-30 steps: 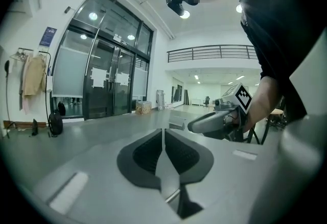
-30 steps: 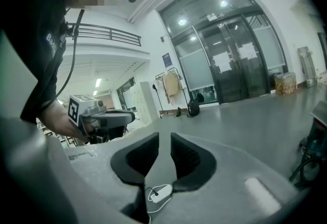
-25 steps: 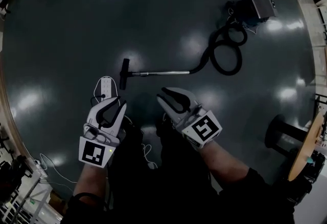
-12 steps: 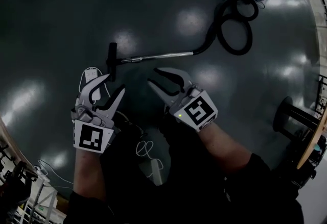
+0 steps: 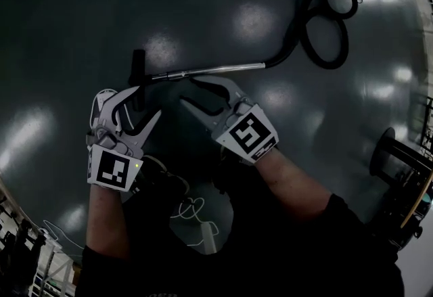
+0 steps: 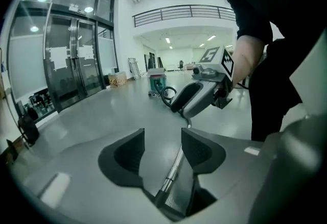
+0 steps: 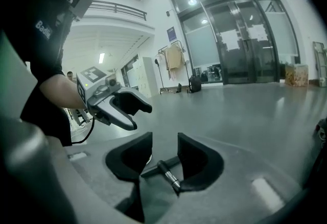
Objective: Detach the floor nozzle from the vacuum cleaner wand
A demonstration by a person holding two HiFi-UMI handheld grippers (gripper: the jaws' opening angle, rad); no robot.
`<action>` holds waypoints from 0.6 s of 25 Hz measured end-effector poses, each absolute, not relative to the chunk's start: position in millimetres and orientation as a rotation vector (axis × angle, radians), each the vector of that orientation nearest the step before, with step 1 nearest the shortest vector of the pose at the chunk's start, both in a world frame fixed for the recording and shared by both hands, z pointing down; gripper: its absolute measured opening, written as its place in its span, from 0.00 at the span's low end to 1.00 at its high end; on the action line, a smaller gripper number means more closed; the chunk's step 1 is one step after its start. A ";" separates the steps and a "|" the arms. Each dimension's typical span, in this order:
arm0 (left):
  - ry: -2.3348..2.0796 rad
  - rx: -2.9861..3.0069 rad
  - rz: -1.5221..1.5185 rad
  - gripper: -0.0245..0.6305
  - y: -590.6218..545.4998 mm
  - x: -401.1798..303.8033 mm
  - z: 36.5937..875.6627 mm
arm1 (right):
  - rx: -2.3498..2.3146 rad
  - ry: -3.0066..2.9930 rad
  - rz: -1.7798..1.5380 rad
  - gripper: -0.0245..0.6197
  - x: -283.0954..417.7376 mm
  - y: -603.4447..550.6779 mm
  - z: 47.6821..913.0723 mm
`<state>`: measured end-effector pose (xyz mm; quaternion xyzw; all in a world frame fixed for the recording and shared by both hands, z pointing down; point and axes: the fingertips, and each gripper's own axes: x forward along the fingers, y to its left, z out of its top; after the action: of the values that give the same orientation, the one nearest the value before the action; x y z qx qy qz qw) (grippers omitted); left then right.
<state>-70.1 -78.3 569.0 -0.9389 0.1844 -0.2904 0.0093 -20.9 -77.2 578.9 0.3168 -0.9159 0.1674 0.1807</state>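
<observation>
The left hand-held gripper [image 5: 146, 102] and right hand-held gripper [image 5: 189, 91], empty and opening, may clamp off-centre, letting the wand [image 5: 210, 70] roll on the floor [image 5: 74, 11] without freeing the floor nozzle [image 5: 138, 64].

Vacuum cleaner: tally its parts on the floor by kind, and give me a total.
floor nozzle: 1
wand: 1
hose: 1
canister: 1
Total: 4

Black floor nozzle [image 5: 137, 65] on chrome wand [image 5: 210, 70]
</observation>
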 end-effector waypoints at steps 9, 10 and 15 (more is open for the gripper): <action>0.328 -2.842 -1.077 0.41 -82.3 -75.9 671.9 | 0.804 -2.544 0.453 0.31 -2.3 -98.8 643.9; 0.296 -2.840 -1.103 0.41 -84.0 -75.4 682.8 | 0.775 -2.541 0.459 0.32 -4.5 -100.5 651.0; 0.074 -2.679 -1.311 0.42 -94.4 -79.5 761.0 | 0.584 -2.466 0.450 0.33 -23.4 -105.4 704.5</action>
<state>-79.5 -94.4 761.0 -0.8951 0.0248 -0.4381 0.0791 -23.4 -105.4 704.5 0.2177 -0.9198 0.1680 0.2799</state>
